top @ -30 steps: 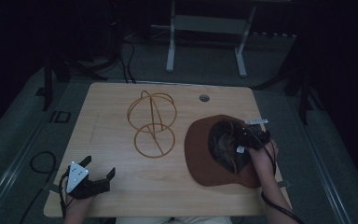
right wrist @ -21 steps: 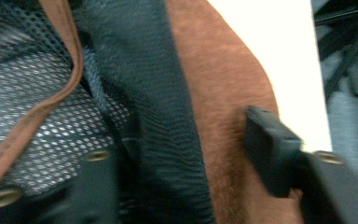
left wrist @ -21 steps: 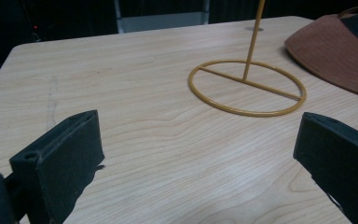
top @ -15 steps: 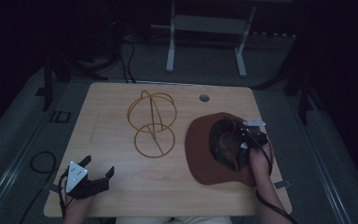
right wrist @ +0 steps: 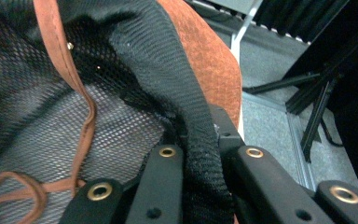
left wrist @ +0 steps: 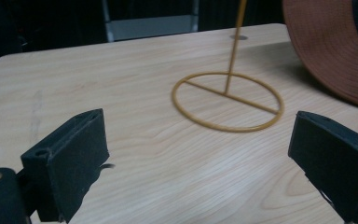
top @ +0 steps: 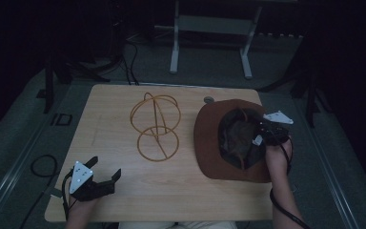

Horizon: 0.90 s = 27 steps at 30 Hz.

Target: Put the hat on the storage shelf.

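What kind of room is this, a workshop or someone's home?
Probably a lab or recording studio, not a home: a lone wooden table on grey carpet, dark surroundings, a metal stand behind, and cabled claws, one gripping a brown hat beside a wire hat stand.

You're working in a dim room: a light wooden counter [top: 124,109] on grey carpet [top: 209,71], a pale metal frame [top: 209,28] beyond it, black cables [top: 43,164] trailing left.

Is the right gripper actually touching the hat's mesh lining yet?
Touching. In the right gripper view, the right gripper has its jaws closed on the black mesh lining of the hat, fabric pinched between them.
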Motion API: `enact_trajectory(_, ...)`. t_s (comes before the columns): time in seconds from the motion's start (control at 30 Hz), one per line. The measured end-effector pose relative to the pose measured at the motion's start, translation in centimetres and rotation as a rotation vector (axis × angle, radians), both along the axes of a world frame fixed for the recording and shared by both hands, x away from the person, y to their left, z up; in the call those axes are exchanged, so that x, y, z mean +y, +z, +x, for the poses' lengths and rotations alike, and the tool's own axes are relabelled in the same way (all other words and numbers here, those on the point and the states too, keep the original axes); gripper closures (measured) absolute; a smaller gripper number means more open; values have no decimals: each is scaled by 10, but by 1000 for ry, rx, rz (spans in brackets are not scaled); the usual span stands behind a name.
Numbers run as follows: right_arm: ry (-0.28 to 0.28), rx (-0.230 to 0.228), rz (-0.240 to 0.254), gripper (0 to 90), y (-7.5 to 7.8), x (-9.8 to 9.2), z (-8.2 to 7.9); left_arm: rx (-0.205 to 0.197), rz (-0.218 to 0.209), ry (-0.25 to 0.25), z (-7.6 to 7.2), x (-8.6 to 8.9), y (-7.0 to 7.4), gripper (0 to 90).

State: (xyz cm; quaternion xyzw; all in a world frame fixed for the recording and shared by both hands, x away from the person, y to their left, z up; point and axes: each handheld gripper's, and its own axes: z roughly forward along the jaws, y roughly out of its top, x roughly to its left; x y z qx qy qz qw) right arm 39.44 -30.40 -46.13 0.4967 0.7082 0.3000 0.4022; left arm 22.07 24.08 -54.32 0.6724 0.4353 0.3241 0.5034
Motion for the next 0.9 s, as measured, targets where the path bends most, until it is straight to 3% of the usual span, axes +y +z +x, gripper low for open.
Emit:
enact_trajectory(0.13,6,-31,1,849,19,-1,-8,-15,22,-22,1,-8,21,51)
enact_trajectory(0.5,2,-77,43,849,44,-6,-19,-28,54,-46,17,-32,87,51)
enact_trajectory(0.67,13,-79,59,849,55,-7,-21,-52,42,-104,32,-54,110,51)
enact_trajectory(0.9,17,-107,85,849,70,-7,-27,-81,64,-182,53,-98,138,51)
